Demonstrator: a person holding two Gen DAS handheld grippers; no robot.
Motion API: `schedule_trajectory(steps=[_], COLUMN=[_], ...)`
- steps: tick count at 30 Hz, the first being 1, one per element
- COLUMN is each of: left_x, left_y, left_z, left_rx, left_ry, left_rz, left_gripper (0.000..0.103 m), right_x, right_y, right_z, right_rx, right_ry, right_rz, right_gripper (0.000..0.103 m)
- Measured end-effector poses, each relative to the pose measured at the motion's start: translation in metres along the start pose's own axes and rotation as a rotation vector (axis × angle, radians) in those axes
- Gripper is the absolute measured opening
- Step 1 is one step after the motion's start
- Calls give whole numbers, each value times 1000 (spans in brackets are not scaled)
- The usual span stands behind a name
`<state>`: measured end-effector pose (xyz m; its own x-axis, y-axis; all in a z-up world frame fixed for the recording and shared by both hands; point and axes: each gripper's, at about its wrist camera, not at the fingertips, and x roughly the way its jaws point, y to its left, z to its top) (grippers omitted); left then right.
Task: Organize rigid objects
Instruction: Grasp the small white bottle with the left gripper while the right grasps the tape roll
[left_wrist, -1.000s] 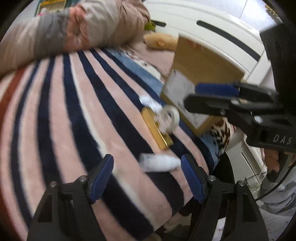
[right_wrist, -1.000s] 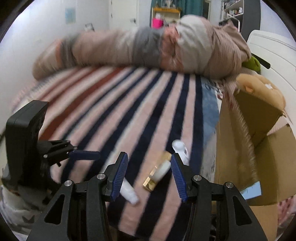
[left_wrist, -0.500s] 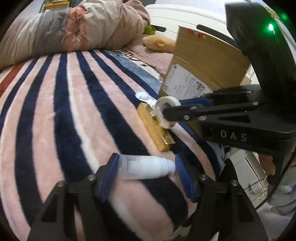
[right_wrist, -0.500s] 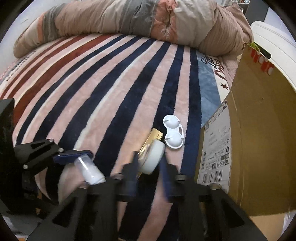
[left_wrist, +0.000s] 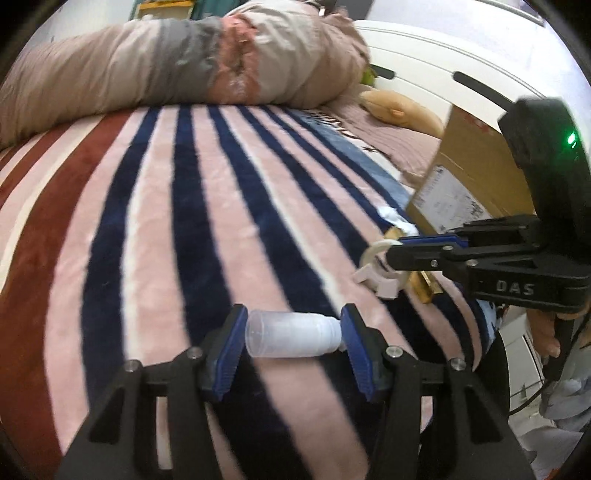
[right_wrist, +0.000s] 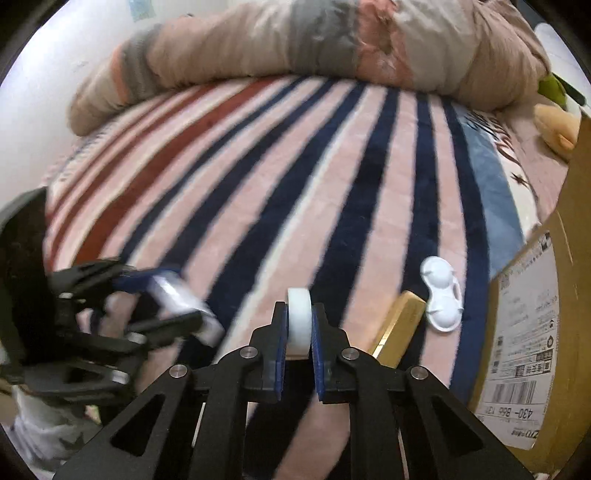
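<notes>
1. Where writing can be read, the right hand-held gripper (left_wrist: 402, 248) carries the letters "DAS" on its black body in the left wrist view, and the cardboard box (right_wrist: 554, 295) at the right edge of the bed bears a white shipping label with barcodes and the figures "430- B66" (printed upside down as seen from the right wrist).
2. The left hand-held gripper (left_wrist: 291, 338) is clamped on a small translucent white bottle (left_wrist: 293, 335), one blue pad at each end.
3. The bottle's long axis runs crosswise between the pads, its clear cap at the left pad and its base at the right pad, and it is held just above the striped blanket (left_wrist: 184, 221).
4. The right hand-held gripper is closed on a white tape roll (right_wrist: 298, 317), which stands on edge between the blue pads with its flat faces against them.
5. A gold bar-shaped box (right_wrist: 400, 325) lies on the blanket just right of the roll, its long axis slanting up toward the box.
6. A white two-lobed case (right_wrist: 441, 295) lies beside the gold box's far end, near the cardboard box.
7. A rolled quilt (right_wrist: 295, 40) lies across the far side of the bed.
</notes>
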<state>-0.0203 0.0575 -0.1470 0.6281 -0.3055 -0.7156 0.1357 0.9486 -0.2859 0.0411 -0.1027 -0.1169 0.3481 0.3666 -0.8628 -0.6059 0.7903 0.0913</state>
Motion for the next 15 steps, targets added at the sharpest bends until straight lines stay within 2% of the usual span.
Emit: schedule_trajectory(steps=[1,2,3,4,6,8,12,15], left_x=[-1,-2,-4,-5,-4,2,14,17], left_y=[1,1,-2,-4,-13,-19,-19,-24], left_z=[0,-1,-3,-3,-6,-6,-7,-9], left_rx=[-7,-6,3,13,48,66,45,58], left_ry=[0,-2,-11,-18,-19,-11,-4,-21], left_rz=[-4,-15,-27,-34,-41,-4,61,97], left_gripper=[55,60,72,76,76,76,76,76], right_x=[2,2,0,-3,-5,-2,16,27], right_y=[-2,-3,-4,-5,-2,3,10,5], right_z=[0,0,-1,-3,-6,-9,-11,-11], right_rx=[6,9,11,12,-7,-41,-83,-91], right_ry=[5,2,-10,-19,-32,-30,4,10], right_rz=[-37,-50,-46,-37,-19,-10,-101,-115], right_gripper=[22,33,40,42,45,45,46,52])
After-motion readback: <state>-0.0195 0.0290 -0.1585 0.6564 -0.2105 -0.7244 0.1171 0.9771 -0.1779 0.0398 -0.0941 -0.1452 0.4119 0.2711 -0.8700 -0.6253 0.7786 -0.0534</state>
